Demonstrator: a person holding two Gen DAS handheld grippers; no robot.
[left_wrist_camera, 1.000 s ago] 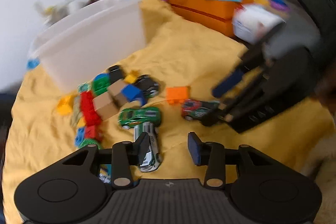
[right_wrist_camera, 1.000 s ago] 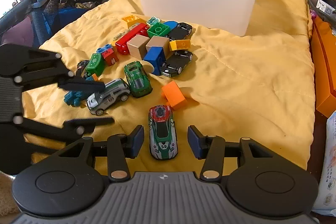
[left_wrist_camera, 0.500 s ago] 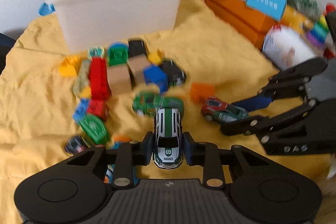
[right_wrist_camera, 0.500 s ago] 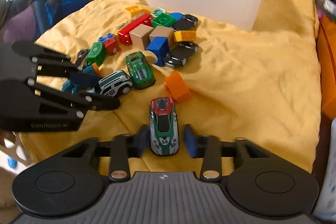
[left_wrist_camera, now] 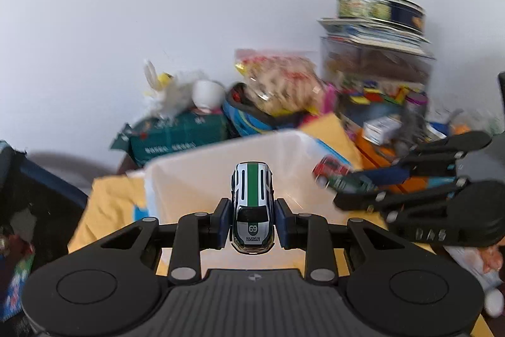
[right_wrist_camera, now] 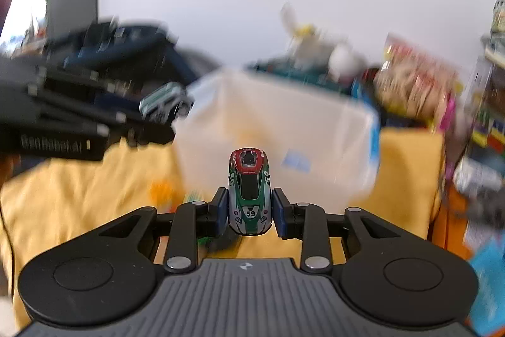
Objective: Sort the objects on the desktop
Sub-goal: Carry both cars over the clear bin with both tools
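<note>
My left gripper [left_wrist_camera: 252, 221] is shut on a silver toy car with a green stripe [left_wrist_camera: 252, 204], held in the air in front of the white plastic bin [left_wrist_camera: 202, 179]. My right gripper [right_wrist_camera: 250, 210] is shut on a green and red toy car [right_wrist_camera: 249, 191], lifted before the same white bin [right_wrist_camera: 284, 128]. In the left wrist view the right gripper [left_wrist_camera: 350, 182] comes in from the right with its car [left_wrist_camera: 331, 171] over the bin's rim. In the right wrist view the left gripper [right_wrist_camera: 151, 112] shows at the left with the silver car [right_wrist_camera: 164, 103]. Both views are blurred.
The yellow cloth [right_wrist_camera: 79, 185] lies under and around the bin. Behind the bin stand a green box [left_wrist_camera: 176, 138], a snack bag [left_wrist_camera: 281, 84], a stack of toy boxes and a round tin [left_wrist_camera: 378, 8]. An orange box [left_wrist_camera: 375, 150] sits to the right.
Both grippers shut on their cars on the cloth, then rose with them and moved toward the white bin. The pile of blocks and cars has dropped out of view.
</note>
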